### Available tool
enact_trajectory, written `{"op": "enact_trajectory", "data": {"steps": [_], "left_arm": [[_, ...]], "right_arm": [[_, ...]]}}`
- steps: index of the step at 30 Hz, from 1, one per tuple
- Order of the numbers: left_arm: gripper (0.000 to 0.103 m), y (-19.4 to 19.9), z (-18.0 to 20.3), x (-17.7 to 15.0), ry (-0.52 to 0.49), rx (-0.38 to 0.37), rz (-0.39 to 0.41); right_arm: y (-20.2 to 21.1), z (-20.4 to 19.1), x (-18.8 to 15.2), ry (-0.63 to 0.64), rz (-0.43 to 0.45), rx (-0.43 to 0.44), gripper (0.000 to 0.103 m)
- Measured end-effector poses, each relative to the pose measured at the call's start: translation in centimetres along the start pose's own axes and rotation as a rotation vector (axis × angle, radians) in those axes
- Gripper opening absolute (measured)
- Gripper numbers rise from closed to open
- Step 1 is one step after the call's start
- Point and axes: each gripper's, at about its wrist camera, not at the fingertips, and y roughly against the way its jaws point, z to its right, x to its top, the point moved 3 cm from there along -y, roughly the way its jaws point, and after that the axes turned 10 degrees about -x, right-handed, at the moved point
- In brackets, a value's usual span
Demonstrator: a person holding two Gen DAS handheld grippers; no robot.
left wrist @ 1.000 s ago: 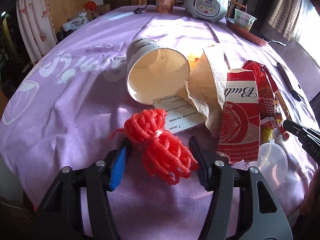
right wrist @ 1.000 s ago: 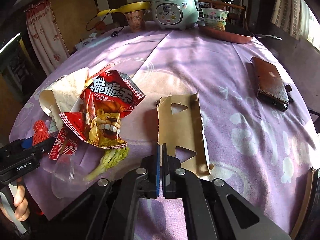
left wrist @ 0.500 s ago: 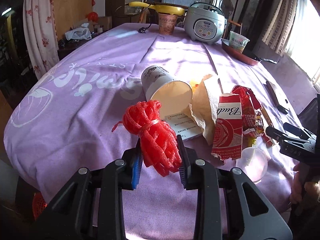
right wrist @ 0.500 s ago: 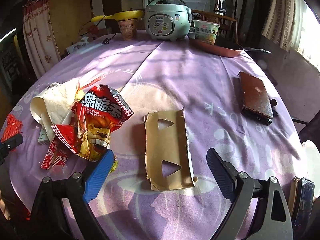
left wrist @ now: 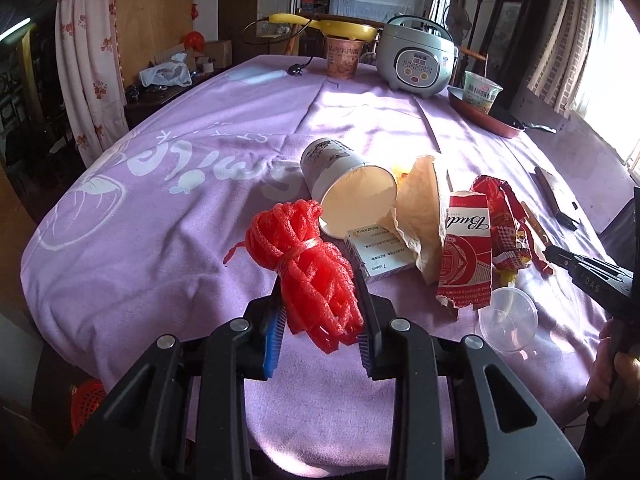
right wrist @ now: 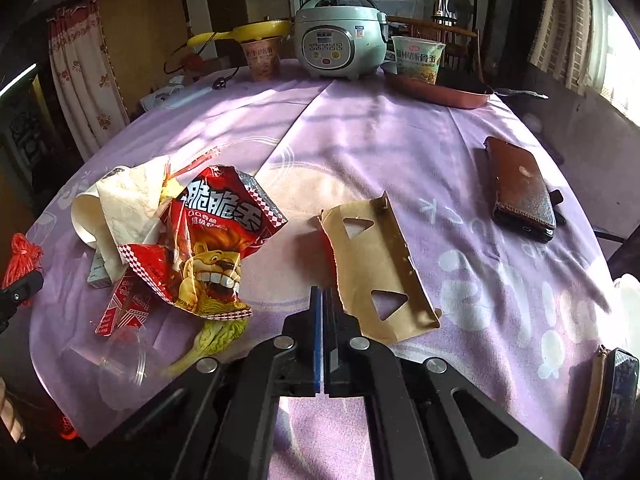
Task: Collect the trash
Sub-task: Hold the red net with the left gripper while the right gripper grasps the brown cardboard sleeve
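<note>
My left gripper [left wrist: 320, 304] is shut on a red foam net bundle [left wrist: 304, 256] and holds it above the purple tablecloth [left wrist: 160, 240]. Behind it lie a tipped paper cup [left wrist: 348, 184], a small white box [left wrist: 380, 252], brown paper [left wrist: 424, 216], a red-and-white carton [left wrist: 466, 252] and a clear plastic cup [left wrist: 508, 324]. My right gripper [right wrist: 323, 300] is shut with nothing visible between its pads. A brown cardboard piece [right wrist: 372, 264] with triangular holes lies against its right finger. A red snack bag [right wrist: 216, 232] and a green leaf [right wrist: 216, 336] lie to its left.
At the far side stand a rice cooker [right wrist: 340, 40], two noodle cups [right wrist: 418, 58] [right wrist: 262, 56] and a red pan [right wrist: 440, 92]. A brown wallet [right wrist: 520, 184] lies at the right. A red basket [left wrist: 86, 400] sits below the table's near edge.
My left gripper has shut on the red net and lifted it off the cloth. My right gripper opened wide half a second ago and has shut again beside the cardboard.
</note>
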Motion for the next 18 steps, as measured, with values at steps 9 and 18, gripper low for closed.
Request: {"op": "enact_trajectory", "data": {"steps": [9,18], "left_arm": [[0.032,1.0,-0.2,-0.2,0.006,0.003,0.016],[0.032,-0.4,-0.6,-0.6,0.019,-0.008,-0.021]], "right_arm": [[1.6,1.8,0.5,-0.026,0.033,0.026,0.017],[-2.3,2.0,1.6,0.017,-0.036,-0.064,0.078]]}}
